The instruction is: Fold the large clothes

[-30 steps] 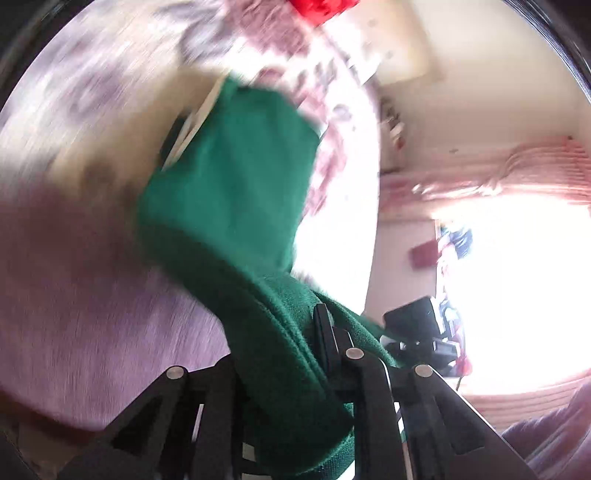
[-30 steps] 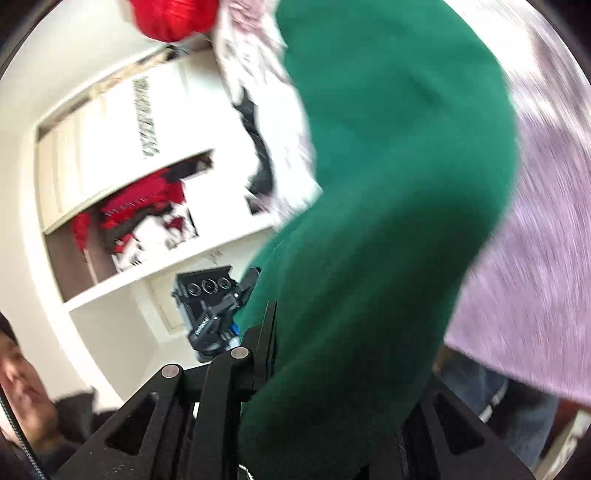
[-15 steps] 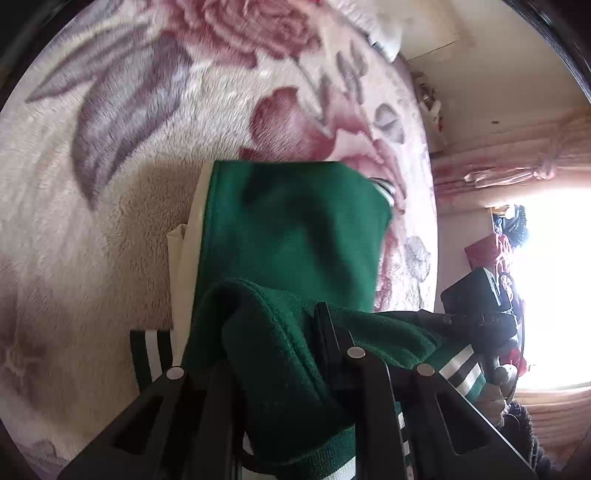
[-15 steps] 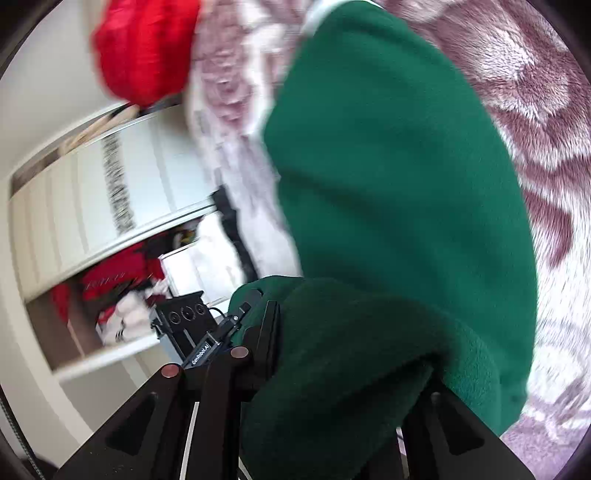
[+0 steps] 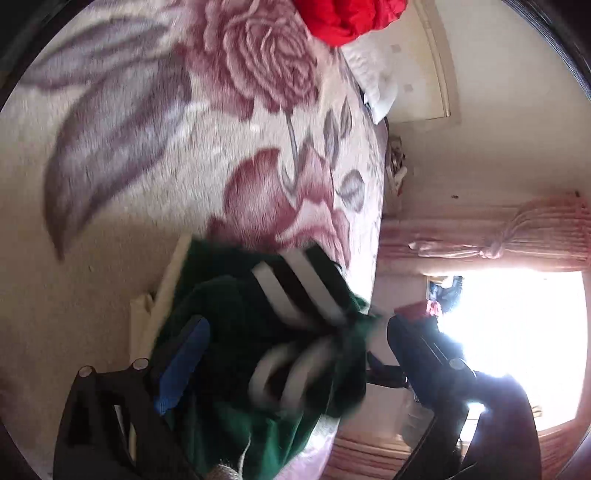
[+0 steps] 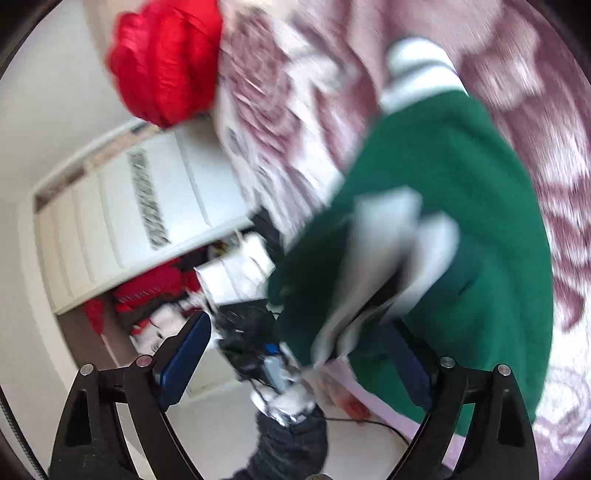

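Observation:
A green garment with white and dark striped cuffs lies bunched on a rose-patterned blanket. It also shows in the right wrist view, blurred by motion. My left gripper is open, its blue-padded fingers spread wide over the cloth, which lies loose between them. My right gripper is open too, its fingers apart at the garment's near edge. Nothing is gripped.
A red garment lies at the far end of the bed; it also shows in the right wrist view. A white wardrobe stands beyond the bed. A pink curtain and a bright window are at the right.
Both grippers were shut on the green garment and have opened, letting it drop onto the blanket. The striped cuffs now lie on top.

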A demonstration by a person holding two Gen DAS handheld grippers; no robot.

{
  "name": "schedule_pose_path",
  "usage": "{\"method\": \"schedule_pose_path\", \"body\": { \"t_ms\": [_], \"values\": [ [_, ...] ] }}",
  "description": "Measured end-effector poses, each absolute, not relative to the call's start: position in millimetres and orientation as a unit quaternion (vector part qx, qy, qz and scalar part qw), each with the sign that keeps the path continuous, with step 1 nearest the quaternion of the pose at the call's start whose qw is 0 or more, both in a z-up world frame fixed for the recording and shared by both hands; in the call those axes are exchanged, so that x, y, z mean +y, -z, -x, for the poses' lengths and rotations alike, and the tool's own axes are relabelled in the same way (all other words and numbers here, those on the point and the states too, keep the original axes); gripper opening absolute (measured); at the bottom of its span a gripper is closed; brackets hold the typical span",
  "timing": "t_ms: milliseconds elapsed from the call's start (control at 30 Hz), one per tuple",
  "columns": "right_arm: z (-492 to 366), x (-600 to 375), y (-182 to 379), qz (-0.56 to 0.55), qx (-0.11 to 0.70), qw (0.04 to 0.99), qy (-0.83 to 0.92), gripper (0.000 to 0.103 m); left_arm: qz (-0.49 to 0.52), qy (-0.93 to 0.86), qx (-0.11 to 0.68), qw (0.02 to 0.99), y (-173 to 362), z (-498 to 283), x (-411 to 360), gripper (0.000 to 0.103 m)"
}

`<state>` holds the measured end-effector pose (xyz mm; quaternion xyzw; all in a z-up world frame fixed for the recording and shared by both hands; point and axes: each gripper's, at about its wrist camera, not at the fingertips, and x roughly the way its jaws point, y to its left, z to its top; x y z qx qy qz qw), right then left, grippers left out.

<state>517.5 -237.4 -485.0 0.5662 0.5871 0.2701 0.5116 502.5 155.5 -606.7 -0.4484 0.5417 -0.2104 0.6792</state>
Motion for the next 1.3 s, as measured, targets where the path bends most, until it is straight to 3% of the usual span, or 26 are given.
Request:
{"method": "schedule_pose_path", "body": {
  "t_ms": [67,200,300,400,500,567,833,867,900,933,967,1100,1300],
  "values": [
    [-520,-251,468,-0.552,0.566,0.554,-0.262,0.095,0.391,0.184,0.549,0.716,593,-505,153,0.098],
    [-504,-257,446,-0.381,0.619,0.654,-0.208,0.095,0.252,0.13,0.571,0.771,581,-494,132,0.098],
    [-485,-252,477,-0.277,0.671,0.661,-0.192,0.095,0.163,0.101,0.595,0.78,597,-471,106,0.098],
    [-477,-259,529,-0.259,0.696,0.641,-0.191,0.095,0.096,0.066,0.629,0.769,641,-455,87,0.098],
    [-488,-264,580,-0.285,0.695,0.625,-0.213,0.095,0.131,0.054,0.649,0.748,681,-447,93,0.101],
    [-498,-261,607,-0.31,0.689,0.606,-0.25,0.103,0.175,0.054,0.645,0.742,689,-444,105,0.101],
    [-512,-232,601,-0.267,0.672,0.6,-0.343,0.102,0.179,0.053,0.637,0.748,692,-438,117,0.101],
    [-511,-233,600,-0.274,0.672,0.598,-0.339,0.088,0.171,0.051,0.637,0.75,689,-435,116,0.101],
    [-510,-236,599,-0.279,0.67,0.602,-0.332,0.058,0.163,0.047,0.636,0.753,687,-436,116,0.101],
    [-506,-241,597,-0.293,0.66,0.608,-0.331,0.044,0.157,0.042,0.636,0.755,685,-437,115,0.101],
    [-499,-246,592,-0.319,0.642,0.612,-0.334,0.038,0.151,0.038,0.635,0.756,682,-437,114,0.101],
    [-446,-279,579,-0.444,0.588,0.627,-0.253,0.034,0.142,0.026,0.623,0.769,658,-434,112,0.101],
    [-253,-347,591,-0.727,0.468,0.5,-0.047,0.034,0.131,-0.016,0.589,0.798,601,-397,131,0.101]
  ]
}}
